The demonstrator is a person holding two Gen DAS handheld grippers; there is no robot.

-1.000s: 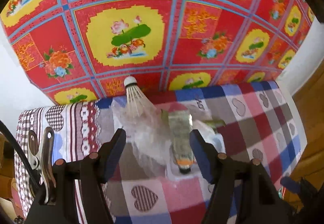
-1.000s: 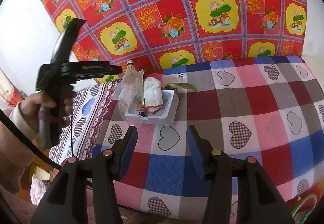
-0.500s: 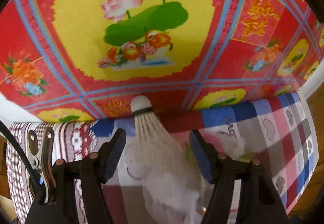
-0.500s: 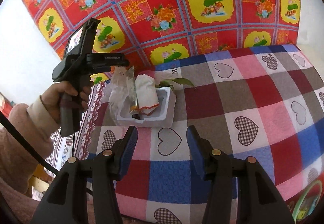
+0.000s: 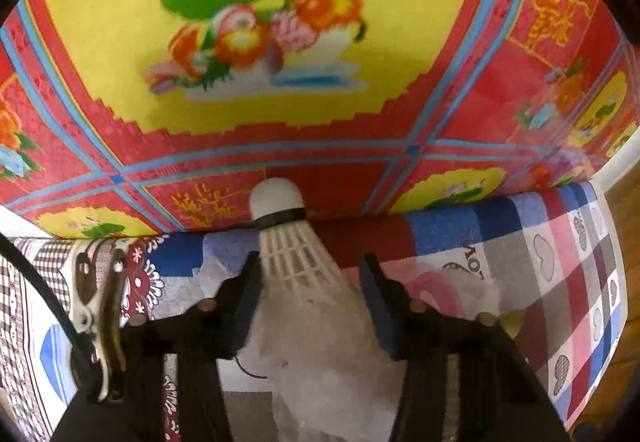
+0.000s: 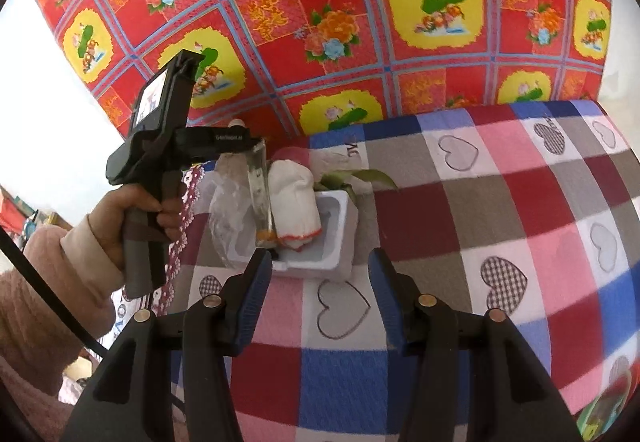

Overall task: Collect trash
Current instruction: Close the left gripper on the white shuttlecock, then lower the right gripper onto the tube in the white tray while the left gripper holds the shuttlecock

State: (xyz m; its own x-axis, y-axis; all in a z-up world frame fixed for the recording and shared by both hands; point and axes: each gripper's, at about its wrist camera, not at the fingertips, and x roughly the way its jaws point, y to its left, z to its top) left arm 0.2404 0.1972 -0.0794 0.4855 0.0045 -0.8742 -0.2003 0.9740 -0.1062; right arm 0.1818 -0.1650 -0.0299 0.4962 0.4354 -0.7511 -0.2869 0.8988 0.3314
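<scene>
I see left gripper [image 5: 310, 274] jaws just closing around white plastic shuttlecock [image 5: 296, 258], right pad apart | shuttlecock atop white foam tray [image 6: 340, 242] on checked heart-print cloth [image 6: 500, 242] | right gripper [image 6: 318, 286] gaping, nothing held

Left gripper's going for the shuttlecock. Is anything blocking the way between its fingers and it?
Nothing visible does. The shuttlecock already stands between the left gripper fingers, whose jaws have just been closing; a gap still shows on the right side. Crumpled clear plastic lies just below.
</scene>
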